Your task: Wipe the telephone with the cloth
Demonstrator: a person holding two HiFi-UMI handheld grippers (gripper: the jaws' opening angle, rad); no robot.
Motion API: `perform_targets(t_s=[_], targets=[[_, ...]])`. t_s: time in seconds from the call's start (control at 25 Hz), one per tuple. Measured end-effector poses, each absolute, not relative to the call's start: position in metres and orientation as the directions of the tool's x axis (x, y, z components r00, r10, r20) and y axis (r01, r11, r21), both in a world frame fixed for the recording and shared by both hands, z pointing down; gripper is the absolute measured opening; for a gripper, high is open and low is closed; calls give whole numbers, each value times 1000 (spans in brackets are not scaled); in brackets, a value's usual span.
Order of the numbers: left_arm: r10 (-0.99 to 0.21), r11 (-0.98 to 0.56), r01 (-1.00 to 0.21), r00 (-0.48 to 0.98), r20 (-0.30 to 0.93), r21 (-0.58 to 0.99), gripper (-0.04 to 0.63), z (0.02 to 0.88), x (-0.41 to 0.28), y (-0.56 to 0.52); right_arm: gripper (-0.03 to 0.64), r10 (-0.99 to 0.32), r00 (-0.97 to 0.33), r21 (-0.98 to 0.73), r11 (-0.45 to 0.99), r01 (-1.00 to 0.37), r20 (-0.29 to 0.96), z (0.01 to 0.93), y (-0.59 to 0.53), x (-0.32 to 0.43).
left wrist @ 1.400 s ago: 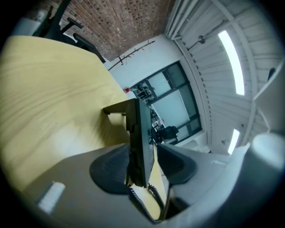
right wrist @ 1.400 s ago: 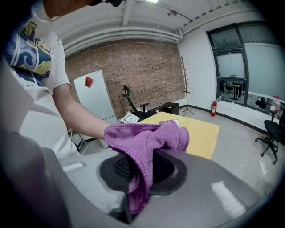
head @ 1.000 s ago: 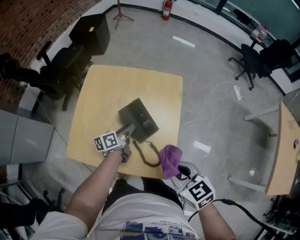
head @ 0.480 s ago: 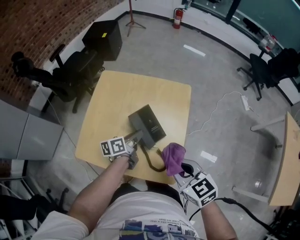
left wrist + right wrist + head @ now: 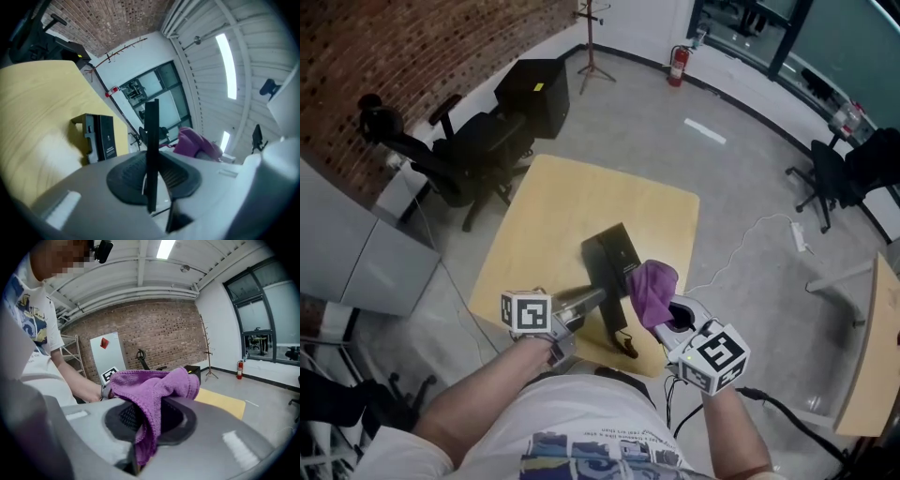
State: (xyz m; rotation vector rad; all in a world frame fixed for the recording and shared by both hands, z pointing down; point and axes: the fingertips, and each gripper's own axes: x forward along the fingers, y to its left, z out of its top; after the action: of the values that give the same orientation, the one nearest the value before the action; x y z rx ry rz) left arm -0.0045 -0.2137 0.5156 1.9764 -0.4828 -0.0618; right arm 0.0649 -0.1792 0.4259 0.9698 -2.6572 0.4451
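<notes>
Against the head view of 1 second ago, the left gripper (image 5: 592,298) no longer sits low at the near corner of the telephone (image 5: 614,255); its 2 jaws have just been closing and now pinch a thin black strip (image 5: 617,323), whether cord or strap I cannot tell. That strip lay then as a slack loop on the table (image 5: 553,216); now it runs nearly straight from the jaws down to the table's near edge. The purple cloth (image 5: 652,289) was then well off the telephone by the near edge, and now sits just beside the telephone's right side. The telephone itself rests on the yellow table, near its front half, apart from both sets of jaws. The left forearm enters bare from the lower left, and its gripper points to the right at the telephone, about level, with its marker cube (image 5: 527,312) facing up. The right gripper (image 5: 667,309) reaches up and to the left from the lower right, clamped on the cloth, which bunches over its tips and hangs down between them
</notes>
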Motion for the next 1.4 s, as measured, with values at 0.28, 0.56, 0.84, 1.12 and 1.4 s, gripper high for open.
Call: perform_targets(t_s=[0.28,0.56,0.84,1.12,1.4], targets=[[-285,-413,-221,953,105,883,80,487,2,-192,44,-555,-781,-185,768,-613,286,389,-203,33],[-267,-420,-188,961,77,888,80,480,-6,-189,44,-560,-769,-157,768,-622,307,383,-208,16],[-276,-425,-171,960,53,889,80,473,-17,-198,44,-547,-750,-183,749,-637,373,409,-181,16],[-282,-438,-162,959,36,885,80,467,-25,-211,44,-548,-722,-200,721,-664,421,424,-156,18],[-248,-450,-147,968,35,881,80,465,-16,-204,44,-600,-718,-136,726,-674,353,381,-178,10]])
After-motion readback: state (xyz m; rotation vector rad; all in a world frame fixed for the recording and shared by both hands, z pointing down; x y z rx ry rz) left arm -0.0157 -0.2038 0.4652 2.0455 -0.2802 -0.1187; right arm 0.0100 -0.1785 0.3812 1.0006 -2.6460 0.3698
